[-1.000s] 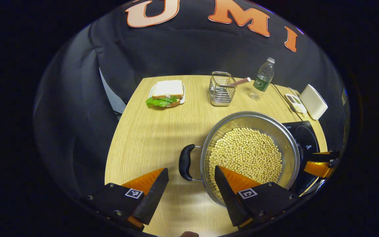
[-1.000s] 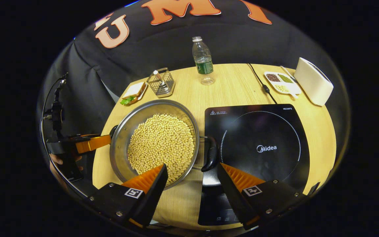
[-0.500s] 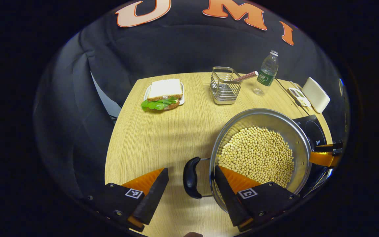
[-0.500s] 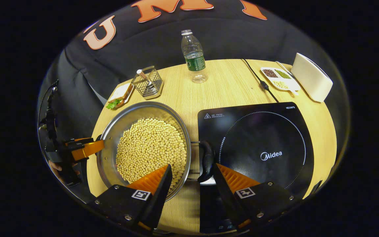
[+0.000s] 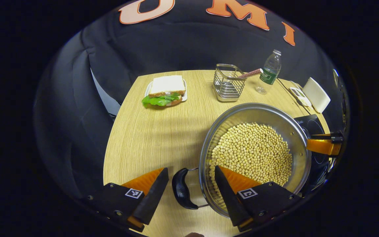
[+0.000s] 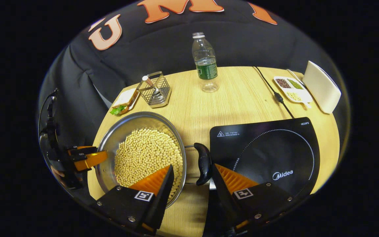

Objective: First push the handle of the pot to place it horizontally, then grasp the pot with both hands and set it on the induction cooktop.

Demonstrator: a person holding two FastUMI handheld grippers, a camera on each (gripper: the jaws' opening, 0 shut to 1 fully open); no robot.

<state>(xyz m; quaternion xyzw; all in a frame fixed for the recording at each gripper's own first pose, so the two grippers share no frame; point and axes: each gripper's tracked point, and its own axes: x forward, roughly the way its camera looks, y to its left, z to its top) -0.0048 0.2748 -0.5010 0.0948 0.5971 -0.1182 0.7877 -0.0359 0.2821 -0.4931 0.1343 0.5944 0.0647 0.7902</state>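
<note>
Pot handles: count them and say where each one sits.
2. One black handle is on the pot's side facing the bare table, between the left tool's fingers. The other handle is on the side facing the cooktop, between the right tool's fingers.

**Bystanders on the table**

A sandwich (image 5: pixel 164 92) with green lettuce lay on a small white plate (image 5: pixel 183 95) at the upper left of the wooden table (image 5: pixel 143 138). Right of it stood a wire basket (image 5: pixel 229 86) holding a pink-handled utensil (image 5: pixel 250 73). A plastic bottle (image 6: pixel 205 62) stood upright at top centre. A white dish (image 6: pixel 292 89) of seeds and a white box (image 6: pixel 321 87) sat at upper right, beside a black cord (image 6: pixel 273 90).
</note>
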